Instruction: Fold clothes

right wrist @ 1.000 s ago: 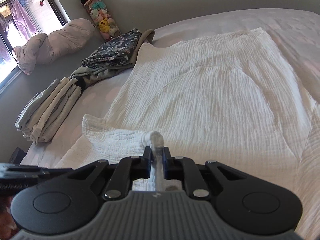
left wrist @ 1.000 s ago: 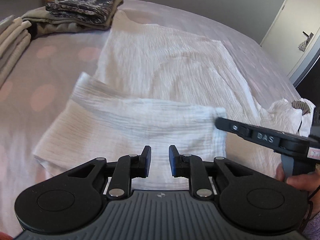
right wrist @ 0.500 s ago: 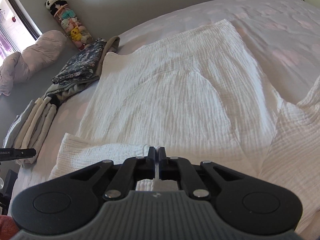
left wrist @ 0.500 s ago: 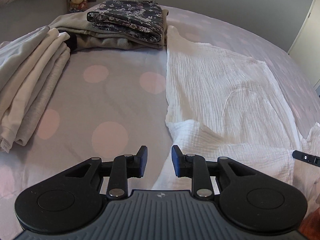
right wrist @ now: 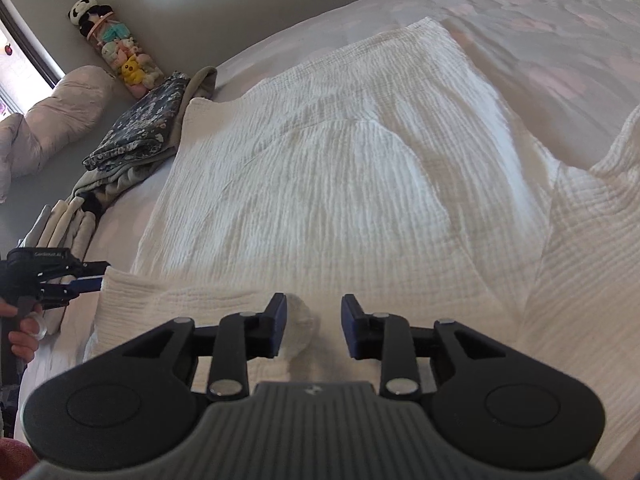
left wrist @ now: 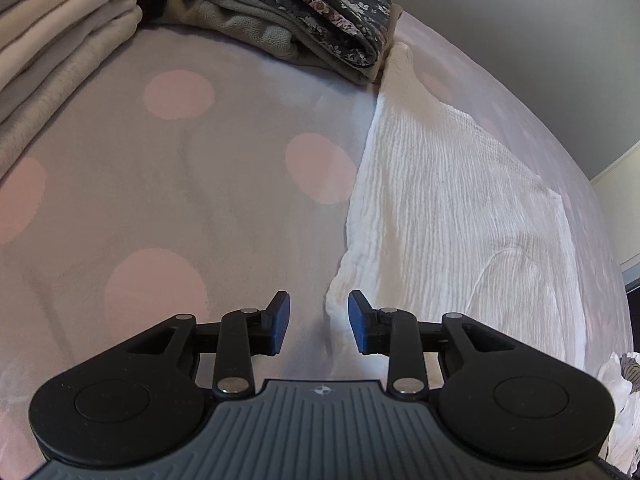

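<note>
Having let go of the folded hem, right gripper (right wrist: 313, 330) now open above it; left gripper (left wrist: 319, 326) open too, swung to the garment (right wrist: 340, 184) corner on the bed (left wrist: 168, 200). Bottom fold laid; another probably due.

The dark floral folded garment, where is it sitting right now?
The dark floral garment lies on top of a grey folded piece at the far left of the bed, against the far corner of the white crinkled garment.

white crinkled garment (right wrist: 340, 184), lilac pink-dotted bedsheet (left wrist: 180, 168)
</note>
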Tool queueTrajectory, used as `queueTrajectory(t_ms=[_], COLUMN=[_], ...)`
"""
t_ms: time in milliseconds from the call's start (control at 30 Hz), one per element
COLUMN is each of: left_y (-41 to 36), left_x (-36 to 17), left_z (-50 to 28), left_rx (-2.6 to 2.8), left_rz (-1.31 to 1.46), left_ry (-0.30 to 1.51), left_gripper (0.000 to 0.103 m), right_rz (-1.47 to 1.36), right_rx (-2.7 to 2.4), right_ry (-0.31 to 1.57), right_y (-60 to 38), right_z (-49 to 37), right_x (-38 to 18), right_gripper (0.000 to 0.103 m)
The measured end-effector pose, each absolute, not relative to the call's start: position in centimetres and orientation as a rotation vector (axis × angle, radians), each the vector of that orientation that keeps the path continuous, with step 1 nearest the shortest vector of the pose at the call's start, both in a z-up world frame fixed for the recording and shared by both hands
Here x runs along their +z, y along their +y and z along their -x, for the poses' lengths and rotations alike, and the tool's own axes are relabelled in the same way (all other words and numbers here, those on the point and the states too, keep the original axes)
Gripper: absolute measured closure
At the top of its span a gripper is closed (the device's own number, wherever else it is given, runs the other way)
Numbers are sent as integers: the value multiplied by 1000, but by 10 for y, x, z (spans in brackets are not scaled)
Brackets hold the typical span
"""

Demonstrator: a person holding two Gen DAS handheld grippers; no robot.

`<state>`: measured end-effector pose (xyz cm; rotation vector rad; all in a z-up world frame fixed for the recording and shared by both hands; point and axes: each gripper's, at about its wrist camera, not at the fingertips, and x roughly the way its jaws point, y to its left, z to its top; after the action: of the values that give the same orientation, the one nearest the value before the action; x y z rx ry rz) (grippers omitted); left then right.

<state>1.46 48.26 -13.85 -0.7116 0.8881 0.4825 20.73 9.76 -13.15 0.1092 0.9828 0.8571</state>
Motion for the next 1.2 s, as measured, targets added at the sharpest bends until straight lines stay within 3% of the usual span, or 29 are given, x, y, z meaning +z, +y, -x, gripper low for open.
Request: queueTrajectory(t_ms=[133, 200, 433, 500, 533, 567, 600, 700, 900, 1100, 1200], left_y=[493, 496, 487, 487, 487, 487, 488, 490, 494, 494, 490], left_x=[-153, -158, -150, -149, -149, -150, -151, -150, -146, -147, -148], left_z=[-21, -23, -25, -25, -26, -25, -24, -18, -14, -13, -10], left_rx=[477, 470, 402, 395, 394, 392, 390, 401, 415, 393, 373], left_rz=[786, 808, 764, 757, 753, 753, 758, 757, 748, 743, 722], left_ry=[879, 877, 871, 875, 878, 877, 874, 856, 820, 823, 840], left_gripper=[71, 71, 81, 83, 85, 89, 93, 100, 103, 103, 101], right_rz=[-50, -63, -193, -156, -133, -111, -94, -40, 43, 142, 185], right_rx=[874, 862, 842, 868, 875, 882, 889, 889, 794, 770, 739], right_ry=[977, 971, 1063, 1079, 1081, 1080, 1072, 993, 830, 834, 842], right_y=[108, 106, 109, 121, 126, 129, 132, 128, 126, 153, 154], right_z=[-201, -203, -220, -213, -209, -205, -201, -192, -207, -227, -227], right_x=[-133, -133, -143, -147, -149, -150, -149, -131, -82, -89, -100], right_gripper=[64, 54, 55, 57, 65, 83, 87, 88, 89, 87, 70])
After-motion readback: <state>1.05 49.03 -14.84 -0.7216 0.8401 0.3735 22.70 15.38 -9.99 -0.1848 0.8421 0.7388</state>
